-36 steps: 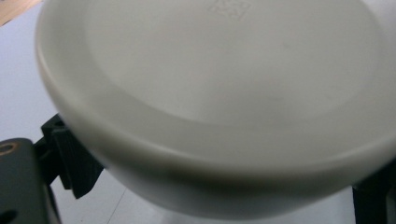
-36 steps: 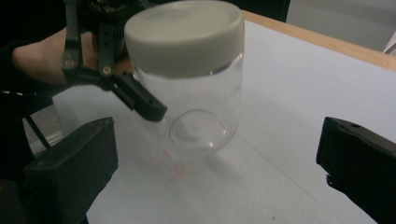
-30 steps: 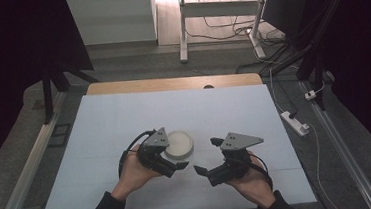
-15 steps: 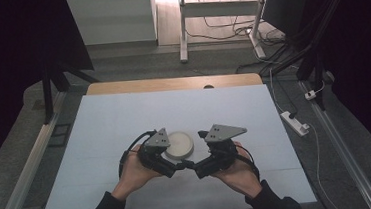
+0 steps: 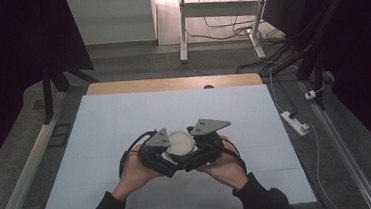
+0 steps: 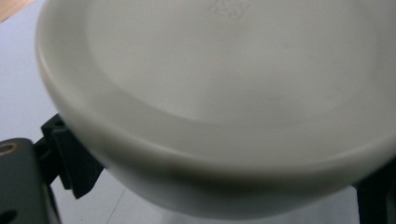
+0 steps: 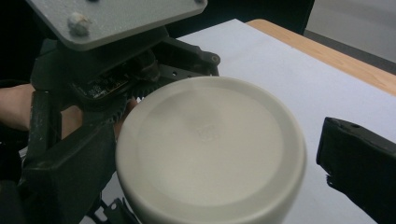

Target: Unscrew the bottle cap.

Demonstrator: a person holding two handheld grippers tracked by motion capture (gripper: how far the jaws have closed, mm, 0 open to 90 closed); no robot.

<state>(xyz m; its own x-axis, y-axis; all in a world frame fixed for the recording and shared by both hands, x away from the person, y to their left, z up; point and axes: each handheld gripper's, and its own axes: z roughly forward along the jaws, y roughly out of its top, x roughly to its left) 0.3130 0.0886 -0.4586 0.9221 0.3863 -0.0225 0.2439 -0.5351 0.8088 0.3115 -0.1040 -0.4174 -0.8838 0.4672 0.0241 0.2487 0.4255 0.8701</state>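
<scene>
A round white container (image 5: 180, 142) is held just above the near middle of the pale blue table sheet (image 5: 124, 119), between the two grippers. It is gripped at its left side by the left gripper (image 5: 163, 159), whose jaws are closed narrowly on its wall. In the left gripper view the container (image 6: 224, 107) is seen very close, with a black jaw tip at each lower corner. The right gripper (image 5: 197, 156) is brought in from the right with its jaws spread wide; in the right gripper view one dark jaw (image 7: 359, 163) stands apart from the container (image 7: 210, 149) on the right, with bare sheet between them, so nothing is yet grasped by it.

The step in hand is judged to be a second grasp on the container. It is best done by centring the open jaws across the rim before closing, and by keeping the left grip steady so the container is not tilted.

The container is smooth, matt and off-white, with a rounded edge and a faint square mark moulded near the middle of its flat face.
</scene>
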